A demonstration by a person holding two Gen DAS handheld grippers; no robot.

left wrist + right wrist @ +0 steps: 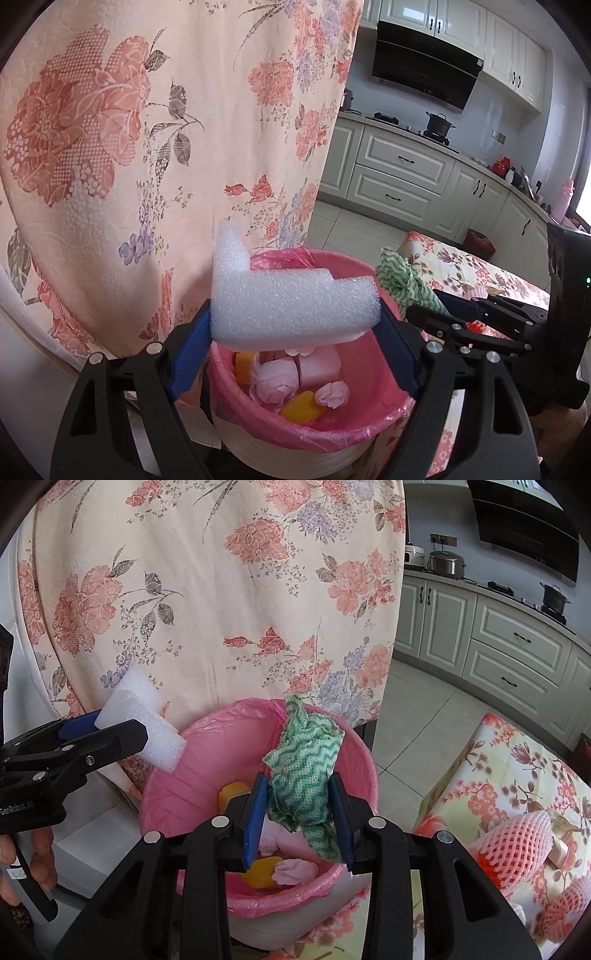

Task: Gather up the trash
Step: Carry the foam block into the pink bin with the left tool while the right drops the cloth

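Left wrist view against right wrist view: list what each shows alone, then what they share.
Left only: a red kettle on the counter.
Right only: pink net-wrapped fruit on the floral table, and a hand on the left gripper's handle.
Both: the pink-lined bin, the white foam block in the left gripper, and the green cloth between the right gripper's fingers.

The left gripper points steeply downward, its blue pads spread wide and pressed on a foam block. At its three o'clock, the right gripper tilts down likewise, narrow jaws flanking a green rag. A hand grips the left handle.
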